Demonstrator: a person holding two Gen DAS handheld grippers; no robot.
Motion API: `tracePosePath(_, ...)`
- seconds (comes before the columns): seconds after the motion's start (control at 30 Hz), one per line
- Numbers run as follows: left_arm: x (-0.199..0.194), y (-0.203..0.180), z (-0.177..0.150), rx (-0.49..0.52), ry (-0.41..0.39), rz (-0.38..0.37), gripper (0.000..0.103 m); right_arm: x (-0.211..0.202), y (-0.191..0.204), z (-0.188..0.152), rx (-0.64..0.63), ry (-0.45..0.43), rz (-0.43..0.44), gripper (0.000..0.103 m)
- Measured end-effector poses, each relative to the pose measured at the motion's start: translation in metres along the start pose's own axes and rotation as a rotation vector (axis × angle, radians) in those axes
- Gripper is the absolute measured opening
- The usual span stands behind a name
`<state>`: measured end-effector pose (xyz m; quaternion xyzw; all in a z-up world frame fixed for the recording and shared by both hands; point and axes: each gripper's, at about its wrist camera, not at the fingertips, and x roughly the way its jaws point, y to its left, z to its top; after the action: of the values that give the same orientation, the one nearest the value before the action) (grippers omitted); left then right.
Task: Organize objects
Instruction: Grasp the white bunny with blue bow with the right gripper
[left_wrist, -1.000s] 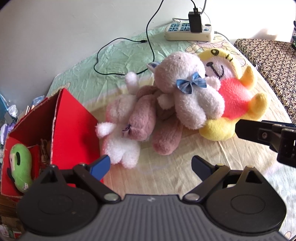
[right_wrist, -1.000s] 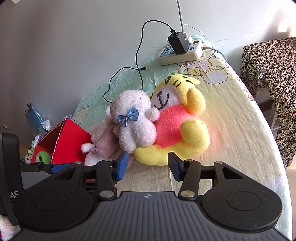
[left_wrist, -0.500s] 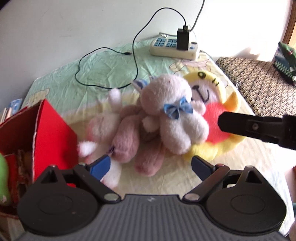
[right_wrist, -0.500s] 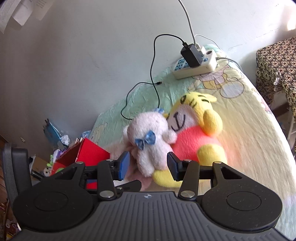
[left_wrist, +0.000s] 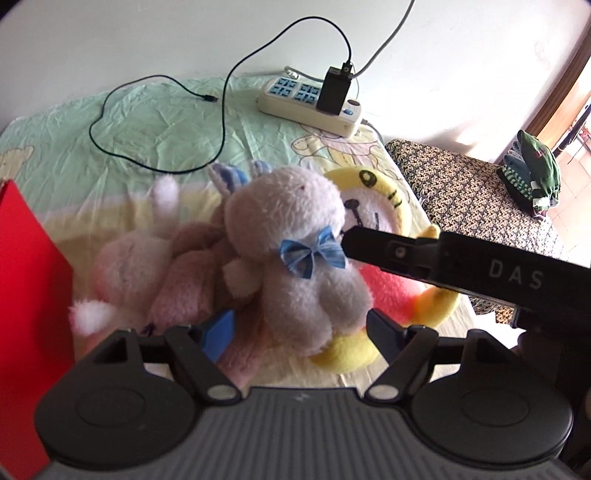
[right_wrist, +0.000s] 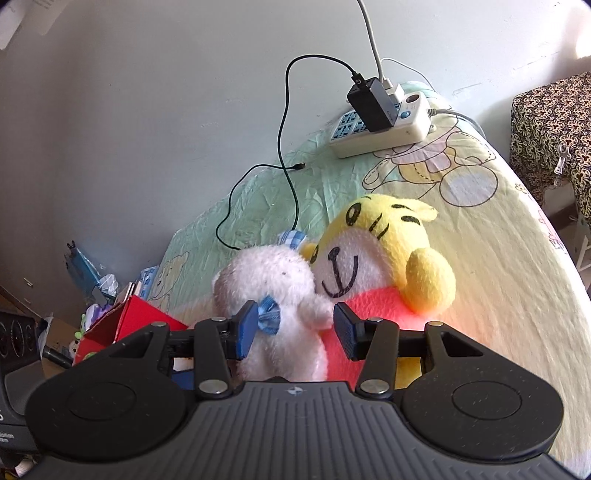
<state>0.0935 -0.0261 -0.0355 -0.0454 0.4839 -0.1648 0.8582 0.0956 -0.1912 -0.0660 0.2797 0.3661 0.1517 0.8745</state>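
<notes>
Just "DAS" on right hand-held gripper, unclenched at white bunny; left hand-held gripper closing round bunny.

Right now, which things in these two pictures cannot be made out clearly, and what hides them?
- Red box, left wrist view: cut by the left edge; inside unseen.
- Brown plush, left wrist view: blurred, partly under the white bear.
- Yellow tiger plush, right wrist view: lower body behind the right tongs.
- Clutter beside the box, right wrist view: too small.
</notes>
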Motion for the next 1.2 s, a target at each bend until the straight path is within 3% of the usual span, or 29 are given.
tracePosePath(0.13,0.009,0.008,0.005,-0.026,0.009,-0.025,0.081,0.014,-0.002,0.001,0.000,0.007,0.008,0.051)
tracePosePath(0.37,0.024,0.016,0.010,-0.049,0.023,-0.041,0.083,0.032,-0.004,-0.003,0.045,0.081,0.129,0.051)
tracePosePath(0.5,0.026,0.010,0.008,-0.002,0.016,-0.018,0.083,0.033,0.000,-0.006,0.033,0.108,0.171,0.047)
tracePosePath(0.57,0.025,0.010,0.007,0.009,0.016,-0.022,0.081,0.032,0.001,-0.007,0.033,0.120,0.185,0.044)
tracePosePath(0.6,0.024,0.010,0.006,0.012,0.019,-0.030,0.075,0.030,0.001,-0.008,0.034,0.121,0.188,0.043)
tracePosePath(0.73,0.016,0.007,0.002,0.040,0.010,0.010,0.065,0.022,-0.002,-0.011,0.060,0.130,0.205,0.038)
tracePosePath(1.2,-0.032,-0.018,-0.052,0.150,-0.040,0.061,0.061,-0.028,0.023,-0.050,-0.039,0.141,0.218,0.037)
